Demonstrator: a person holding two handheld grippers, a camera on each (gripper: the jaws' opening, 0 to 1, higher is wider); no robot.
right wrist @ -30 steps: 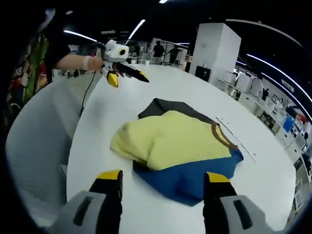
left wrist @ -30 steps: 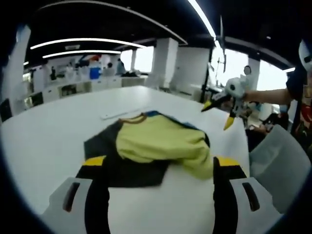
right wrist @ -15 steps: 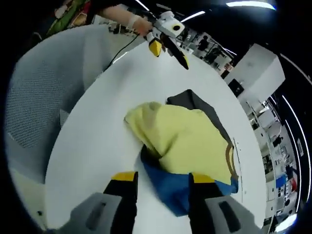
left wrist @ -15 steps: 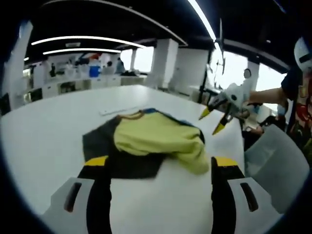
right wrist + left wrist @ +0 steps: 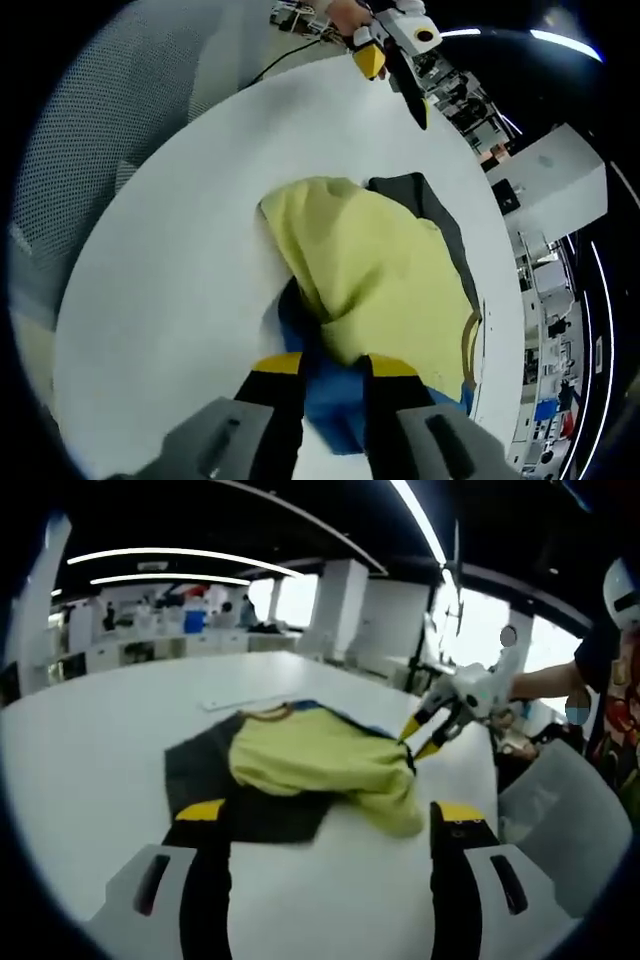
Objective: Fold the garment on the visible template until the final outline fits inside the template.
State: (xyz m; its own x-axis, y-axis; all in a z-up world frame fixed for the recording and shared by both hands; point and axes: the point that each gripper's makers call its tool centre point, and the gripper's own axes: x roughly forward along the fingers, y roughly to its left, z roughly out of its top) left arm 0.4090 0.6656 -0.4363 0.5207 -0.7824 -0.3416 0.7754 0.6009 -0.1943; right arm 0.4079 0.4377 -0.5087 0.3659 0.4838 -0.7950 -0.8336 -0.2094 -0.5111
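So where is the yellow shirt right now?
The yellow shirt lies crumpled in the middle of the white table, on top of a dark sheet. In the right gripper view it sits just ahead of that gripper's fingers.

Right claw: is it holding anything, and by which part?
Right claw is closing around the garment's blue edge, but a firm hold cannot be told.

Yellow, blue and dark-grey garment (image 5: 385, 270)
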